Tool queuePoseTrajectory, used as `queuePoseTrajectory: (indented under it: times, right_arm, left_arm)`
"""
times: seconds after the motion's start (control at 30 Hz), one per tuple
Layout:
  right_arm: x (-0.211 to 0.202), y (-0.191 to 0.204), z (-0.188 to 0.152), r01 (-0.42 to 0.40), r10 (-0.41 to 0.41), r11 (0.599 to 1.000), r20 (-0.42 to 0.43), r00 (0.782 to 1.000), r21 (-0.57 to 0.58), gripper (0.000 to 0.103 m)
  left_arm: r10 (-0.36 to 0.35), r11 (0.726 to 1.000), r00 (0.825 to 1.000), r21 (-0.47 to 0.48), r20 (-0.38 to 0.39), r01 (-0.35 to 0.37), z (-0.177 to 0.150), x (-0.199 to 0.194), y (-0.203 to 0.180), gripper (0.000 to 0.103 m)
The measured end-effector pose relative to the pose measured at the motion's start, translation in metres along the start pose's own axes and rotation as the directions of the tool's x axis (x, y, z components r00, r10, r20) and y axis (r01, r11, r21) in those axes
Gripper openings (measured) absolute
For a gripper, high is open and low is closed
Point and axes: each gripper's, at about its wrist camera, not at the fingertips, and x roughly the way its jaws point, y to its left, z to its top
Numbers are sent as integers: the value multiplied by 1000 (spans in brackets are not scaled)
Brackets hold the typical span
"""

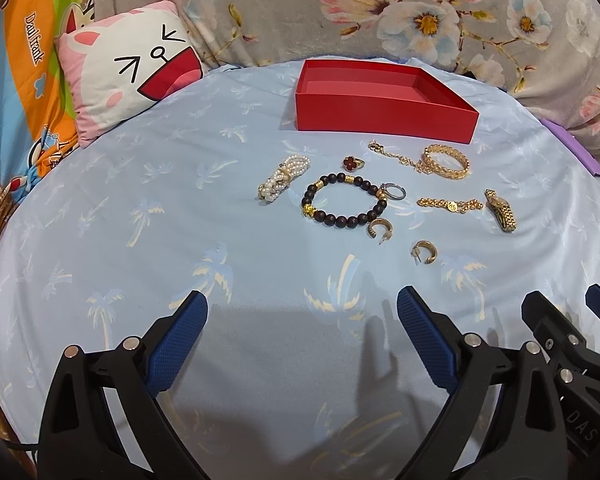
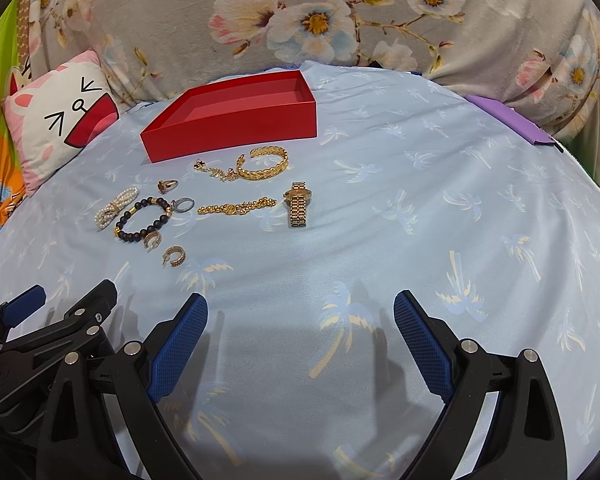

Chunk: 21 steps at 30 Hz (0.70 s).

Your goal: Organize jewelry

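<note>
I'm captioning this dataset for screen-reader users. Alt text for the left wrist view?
An open left claw hovers over a pale blue palm-print cloth where gold and beaded jewelry lies scattered before an empty red box. A cartoon pillow sits far left.

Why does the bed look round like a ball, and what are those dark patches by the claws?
Both wrist views use fisheye lenses, bending the blue sheet into a dome; the dark patches are shadows under the open left gripper and right gripper; the jewelry stays sharp.
</note>
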Motion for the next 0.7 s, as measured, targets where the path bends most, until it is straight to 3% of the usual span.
queuePoseTrajectory:
  times: [0.7]
  right_arm:
    - [1,0,0,-1,1,1000,2,1000,2,92]
  left_arm:
    - [-1,1000,1000,3,5,1,0,-1,-1,92]
